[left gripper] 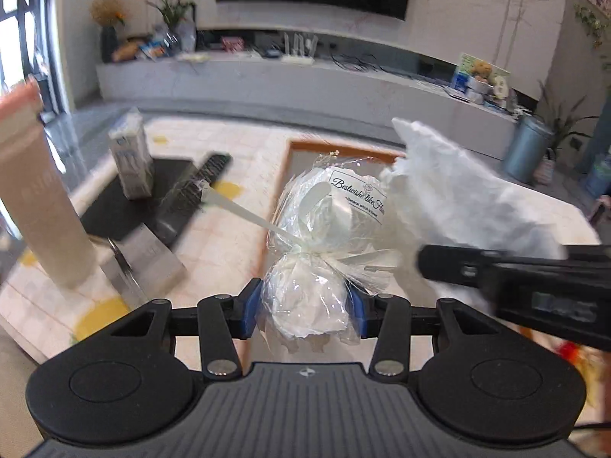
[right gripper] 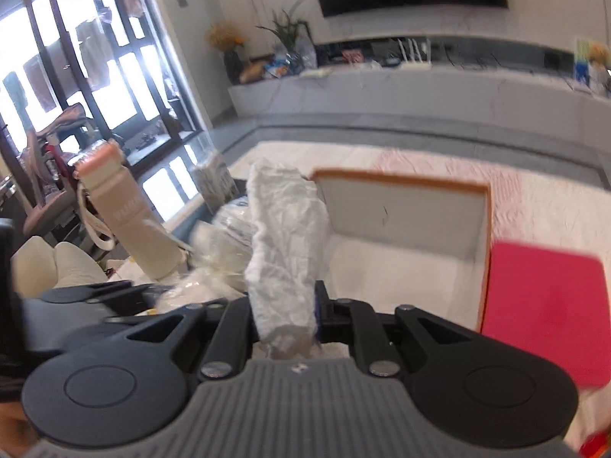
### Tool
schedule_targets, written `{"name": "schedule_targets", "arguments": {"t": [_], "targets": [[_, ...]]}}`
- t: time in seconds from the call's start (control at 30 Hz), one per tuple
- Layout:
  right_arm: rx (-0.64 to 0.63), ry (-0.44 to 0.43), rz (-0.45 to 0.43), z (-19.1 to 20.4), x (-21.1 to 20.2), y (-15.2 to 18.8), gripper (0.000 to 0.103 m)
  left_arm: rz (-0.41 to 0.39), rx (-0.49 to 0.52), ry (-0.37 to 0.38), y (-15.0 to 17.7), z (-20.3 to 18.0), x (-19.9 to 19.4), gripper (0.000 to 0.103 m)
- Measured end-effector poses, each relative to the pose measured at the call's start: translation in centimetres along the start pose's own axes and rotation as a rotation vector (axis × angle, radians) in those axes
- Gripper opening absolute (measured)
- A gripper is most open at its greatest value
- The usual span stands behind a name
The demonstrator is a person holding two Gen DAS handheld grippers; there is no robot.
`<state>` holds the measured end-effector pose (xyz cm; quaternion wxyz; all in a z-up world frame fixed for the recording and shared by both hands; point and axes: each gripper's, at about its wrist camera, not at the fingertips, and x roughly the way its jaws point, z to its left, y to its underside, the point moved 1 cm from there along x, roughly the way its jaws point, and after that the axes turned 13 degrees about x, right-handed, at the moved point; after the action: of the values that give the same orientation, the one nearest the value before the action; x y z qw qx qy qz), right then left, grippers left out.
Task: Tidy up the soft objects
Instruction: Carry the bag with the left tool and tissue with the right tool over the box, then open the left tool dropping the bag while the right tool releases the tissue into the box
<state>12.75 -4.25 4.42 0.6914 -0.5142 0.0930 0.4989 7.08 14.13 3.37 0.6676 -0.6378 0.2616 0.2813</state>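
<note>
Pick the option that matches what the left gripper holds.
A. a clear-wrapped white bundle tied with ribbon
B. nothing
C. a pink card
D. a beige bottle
A: in the left wrist view the left gripper has its blue pads pressed on either side of the clear-wrapped white bundle, tied at the waist with a ribbon, while the beige bottle stands apart on the table.

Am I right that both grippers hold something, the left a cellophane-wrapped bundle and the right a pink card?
Nearly. The right gripper is shut on a crumpled white cloth, as the right wrist view shows; the pink card lies untouched. The left gripper does hold the cellophane-wrapped bundle.
</note>
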Motion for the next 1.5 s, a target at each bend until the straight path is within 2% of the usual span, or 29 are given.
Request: {"name": "schedule_targets", "arguments": {"t": [0.07,0.1,0.2,0.37,0.47,0.53,0.7,0.83,1.0,1.1,1.23,1.3,1.4,1.5], "targets": [[0.027,0.015,0.011,-0.7,0.5,0.6,0.01,0.059,-0.03,0.021,0.8,-0.1,0.7,0.052],[0.043,0.012,0.022,-1.0,0.9,0.7,0.01,0.094,-0.04,0.0,1.1,-0.1,1.3,0.052],[0.083,0.008,0.085,-2.2,1.9,1.3,0.01,0.101,0.017,-0.075,1.0,-1.0,1.9,0.052],[0.051,0.043,0.131,-2.8,1.8,2.1,0.01,0.122,0.016,-0.076,1.2,-1.5,2.2,0.061],[0.059,0.029,0.122,-3.1,1.4,2.0,0.01,0.092,-0.02,-0.059,1.1,-1.1,1.8,0.067],[0.07,0.028,0.108,-3.3,1.1,1.9,0.01,0.049,-0.029,-0.07,1.0,-0.9,1.1,0.082],[0.054,0.037,0.104,-3.4,0.4,2.1,0.01,-0.074,-0.047,-0.056,0.8,-0.5,-0.7,0.094],[0.049,0.041,0.105,-3.4,0.1,2.4,0.01,-0.129,-0.026,-0.099,0.3,-0.3,-2.7,0.095],[0.062,0.04,0.135,-3.3,1.1,2.4,0.01,-0.172,-0.09,-0.157,-0.1,1.0,-4.4,0.095],[0.064,0.04,0.159,-2.9,2.0,2.4,0.01,-0.171,-0.067,-0.178,-0.2,1.4,-4.1,0.095],[0.076,0.025,0.184,-2.1,3.1,2.4,0.01,-0.143,-0.035,-0.261,0.0,1.4,-3.0,0.095],[0.03,0.079,0.2,-1.3,4.2,2.7,0.01,-0.147,-0.013,-0.278,0.0,1.3,-3.0,0.095],[-0.037,0.211,0.257,-1.0,6.7,3.5,0.011,-0.149,-0.014,-0.274,0.1,1.5,-2.9,0.095],[-0.003,0.195,0.326,-1.3,8.4,3.9,0.011,-0.143,-0.02,-0.248,0.3,1.8,-2.6,0.095]]}}
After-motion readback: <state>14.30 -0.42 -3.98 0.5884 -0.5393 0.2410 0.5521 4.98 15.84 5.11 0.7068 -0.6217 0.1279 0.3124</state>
